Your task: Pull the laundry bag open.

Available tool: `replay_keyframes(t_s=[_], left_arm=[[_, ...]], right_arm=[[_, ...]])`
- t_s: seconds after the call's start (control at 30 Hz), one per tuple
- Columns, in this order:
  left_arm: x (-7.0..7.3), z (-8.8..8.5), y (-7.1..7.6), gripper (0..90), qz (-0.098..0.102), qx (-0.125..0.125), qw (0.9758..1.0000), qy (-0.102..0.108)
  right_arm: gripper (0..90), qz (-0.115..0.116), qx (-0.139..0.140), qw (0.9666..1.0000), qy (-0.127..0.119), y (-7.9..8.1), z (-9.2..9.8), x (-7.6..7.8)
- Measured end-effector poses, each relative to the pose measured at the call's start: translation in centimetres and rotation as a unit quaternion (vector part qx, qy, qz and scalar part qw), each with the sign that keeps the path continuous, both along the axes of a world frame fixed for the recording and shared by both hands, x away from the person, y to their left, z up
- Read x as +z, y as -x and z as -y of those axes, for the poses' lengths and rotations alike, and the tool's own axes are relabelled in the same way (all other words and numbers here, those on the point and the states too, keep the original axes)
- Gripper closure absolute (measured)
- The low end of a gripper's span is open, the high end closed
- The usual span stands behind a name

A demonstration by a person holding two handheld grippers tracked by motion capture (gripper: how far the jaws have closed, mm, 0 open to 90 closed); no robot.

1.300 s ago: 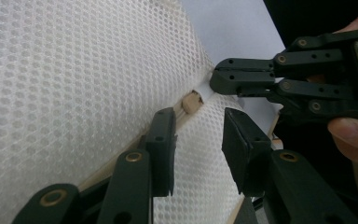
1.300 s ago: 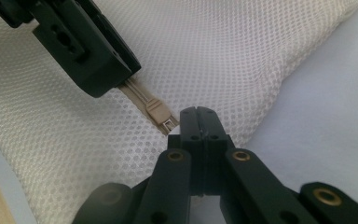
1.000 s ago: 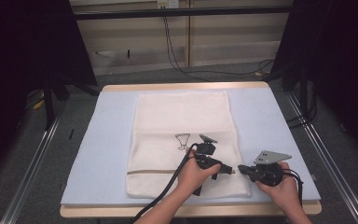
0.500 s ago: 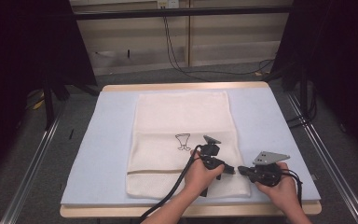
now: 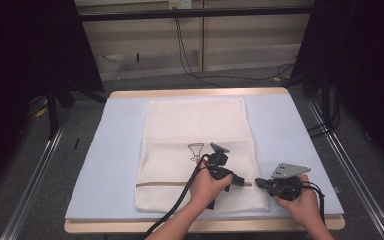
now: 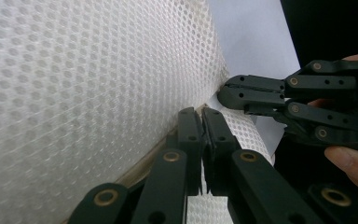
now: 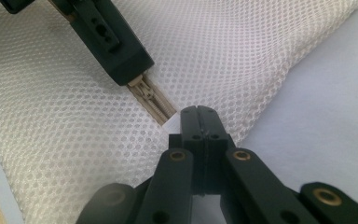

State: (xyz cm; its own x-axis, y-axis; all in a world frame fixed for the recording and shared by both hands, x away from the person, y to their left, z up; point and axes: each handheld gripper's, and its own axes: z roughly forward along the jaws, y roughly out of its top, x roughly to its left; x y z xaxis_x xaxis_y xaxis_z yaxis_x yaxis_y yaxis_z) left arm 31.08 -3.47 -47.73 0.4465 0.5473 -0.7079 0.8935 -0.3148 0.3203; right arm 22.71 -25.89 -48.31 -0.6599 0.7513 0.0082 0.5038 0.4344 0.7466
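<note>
Worktop (image 5: 105, 165), pale blue padding | we see white honeycomb-mesh bag (image 5: 195, 130), tan zipper (image 7: 151, 100) | left tool (image 6: 203, 128) just clamped on zipper | right tool (image 7: 200, 119) pinching bag's edge

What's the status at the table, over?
Left gripper shut on the zipper of the mesh bag. Right gripper shut on the bag's edge at the zipper's end. Nothing in the way on the table.
</note>
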Motion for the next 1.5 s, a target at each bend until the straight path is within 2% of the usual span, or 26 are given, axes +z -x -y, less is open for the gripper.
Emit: replay_keyframes(t_s=[0.13,0.17,0.27,0.3,0.33,0.47,0.57,0.6,0.8,0.83,1.03,1.07,1.3,1.33,1.37,1.4,1.47,1.5], left_arm=[[0.1,-0.6,-0.1,87.5,0.005,-0.012,0.9999,-0.003],[0.2,-0.8,-0.1,87.5,0.002,-0.013,0.9999,0.002],[0.3,-1.5,-0.3,87.5,0.003,-0.009,0.9999,-0.005],[0.4,-1.6,-0.3,87.5,-0.001,-0.007,1.0000,-0.002],[0.5,-1.9,-0.3,87.4,0.004,-0.012,0.9999,-0.007],[0.6,-2.3,-0.3,87.5,0.011,-0.009,0.9999,-0.009],[0.7,-2.7,-0.3,87.4,0.002,-0.002,1.0000,-0.004],[0.7,-2.9,-0.3,87.4,0.008,-0.006,0.9999,-0.012],[0.5,-3.1,-0.3,87.4,0.000,-0.003,1.0000,0.000],[0.5,-3.2,-0.4,87.5,0.003,-0.007,0.9999,-0.008],[0.8,-4.1,-0.5,87.5,-0.002,0.002,1.0000,-0.008],[0.8,-4.4,-0.6,87.5,-0.005,-0.004,0.9999,-0.009],[0.9,-5.1,-0.5,87.5,-0.001,0.003,1.0000,-0.007],[0.8,-5.2,-0.6,87.4,-0.004,-0.001,1.0000,-0.002],[0.8,-5.4,-0.6,87.4,0.003,-0.002,1.0000,-0.006],[0.8,-5.4,-0.5,87.5,-0.003,0.000,1.0000,-0.001],[0.8,-5.6,-0.5,87.5,0.005,-0.007,0.9999,-0.008],[0.9,-5.6,-0.5,87.5,0.006,-0.001,1.0000,-0.006]], right_arm=[[90.0,0.002,0.004,1.0000,0.000,0.0,0.0,0.0],[90.0,0.000,0.002,1.0000,-0.001,0.0,0.1,0.0],[90.0,-0.002,0.001,1.0000,-0.003,0.0,0.1,0.0],[90.0,-0.001,0.002,1.0000,-0.003,0.0,0.1,0.0],[90.0,-0.001,0.002,1.0000,-0.003,0.0,0.1,0.0],[90.0,-0.003,0.000,1.0000,-0.004,0.0,0.1,0.0],[90.0,-0.002,0.001,1.0000,-0.004,0.0,0.1,0.0],[90.0,-0.004,0.001,1.0000,-0.007,0.0,0.1,0.0],[90.0,-0.004,0.003,1.0000,-0.007,-0.1,0.1,0.0],[90.0,-0.004,0.002,1.0000,-0.008,-0.1,0.1,0.0],[90.0,-0.005,0.003,0.9999,-0.009,-0.1,0.2,-0.1],[90.0,-0.005,0.003,0.9999,-0.009,-0.1,0.2,-0.1],[90.0,-0.005,0.003,0.9999,-0.010,-0.1,0.2,-0.1],[90.0,-0.004,0.004,0.9999,-0.009,-0.1,0.2,-0.1],[90.0,-0.004,0.003,0.9999,-0.009,-0.1,0.2,-0.1],[90.0,-0.005,0.001,0.9999,-0.009,-0.1,0.2,0.0],[90.0,-0.006,0.002,0.9999,-0.010,-0.1,0.2,0.0],[90.0,-0.006,0.002,0.9999,-0.010,-0.1,0.2,0.0]])
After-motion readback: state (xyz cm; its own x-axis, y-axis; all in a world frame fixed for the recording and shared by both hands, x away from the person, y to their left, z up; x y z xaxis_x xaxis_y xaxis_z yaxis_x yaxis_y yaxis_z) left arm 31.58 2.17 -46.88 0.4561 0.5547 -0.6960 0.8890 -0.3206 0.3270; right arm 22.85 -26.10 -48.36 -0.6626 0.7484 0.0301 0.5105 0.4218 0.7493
